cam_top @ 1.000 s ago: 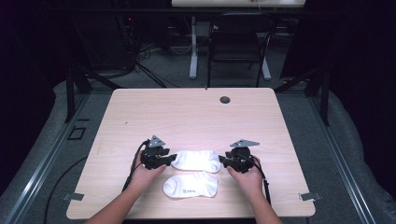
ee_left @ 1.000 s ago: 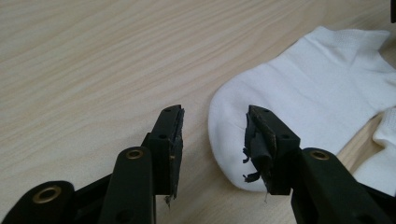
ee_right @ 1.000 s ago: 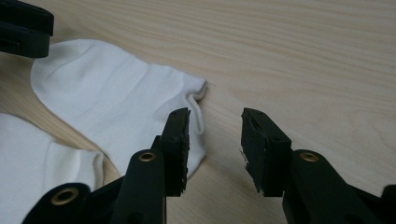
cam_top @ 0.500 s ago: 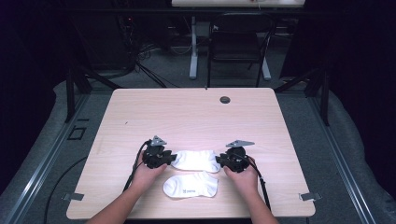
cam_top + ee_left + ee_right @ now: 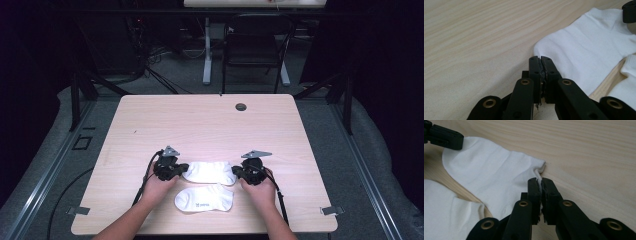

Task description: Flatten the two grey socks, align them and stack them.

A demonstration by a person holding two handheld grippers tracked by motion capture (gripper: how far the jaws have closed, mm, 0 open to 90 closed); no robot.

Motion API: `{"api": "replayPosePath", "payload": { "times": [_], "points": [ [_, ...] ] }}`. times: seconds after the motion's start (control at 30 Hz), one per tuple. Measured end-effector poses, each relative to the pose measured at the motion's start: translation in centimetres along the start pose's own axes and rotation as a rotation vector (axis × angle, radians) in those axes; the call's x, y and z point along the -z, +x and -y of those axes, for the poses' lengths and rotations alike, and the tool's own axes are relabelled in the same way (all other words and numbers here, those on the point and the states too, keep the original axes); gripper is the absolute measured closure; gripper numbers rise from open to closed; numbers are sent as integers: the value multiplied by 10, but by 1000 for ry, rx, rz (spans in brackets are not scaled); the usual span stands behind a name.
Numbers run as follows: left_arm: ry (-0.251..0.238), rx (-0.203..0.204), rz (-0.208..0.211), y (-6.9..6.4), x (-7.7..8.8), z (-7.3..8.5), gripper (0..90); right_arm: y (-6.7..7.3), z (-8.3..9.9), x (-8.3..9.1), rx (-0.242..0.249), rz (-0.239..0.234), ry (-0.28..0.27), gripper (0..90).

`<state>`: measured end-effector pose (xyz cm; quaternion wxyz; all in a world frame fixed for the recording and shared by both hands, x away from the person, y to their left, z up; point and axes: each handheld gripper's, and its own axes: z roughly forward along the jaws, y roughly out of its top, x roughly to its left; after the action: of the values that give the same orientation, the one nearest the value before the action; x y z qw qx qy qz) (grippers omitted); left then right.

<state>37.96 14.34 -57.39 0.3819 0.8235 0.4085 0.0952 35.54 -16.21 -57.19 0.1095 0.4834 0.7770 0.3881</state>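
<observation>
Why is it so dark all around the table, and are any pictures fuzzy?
High view: light falls on the table alone, the room behind is dim and grainy. Left gripper view: the far sock is sharp, the near claw soft. Right gripper view: much the same, no glare.

A white ankle sock (image 5: pixel 208 172) is laid flat across the near part of the wooden table (image 5: pixel 200 120), lengthwise left to right. A second white sock (image 5: pixel 204 198), printed with a small mark, is laid flat just nearer than it.
</observation>
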Motion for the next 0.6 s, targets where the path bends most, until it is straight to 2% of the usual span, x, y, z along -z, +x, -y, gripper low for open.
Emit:
{"api": "replayPosePath", "payload": {
  "times": [0.33, 0.6],
  "points": [
    [-19, -8, 10, -2, 10, -6, 885, 7, -10, 9, 20, -22, -29, 863],
    [-37, -9, 16, -3, 19, -8, 887, 7, -13, 14, 12, -27, -53, 863]
  ]
}}
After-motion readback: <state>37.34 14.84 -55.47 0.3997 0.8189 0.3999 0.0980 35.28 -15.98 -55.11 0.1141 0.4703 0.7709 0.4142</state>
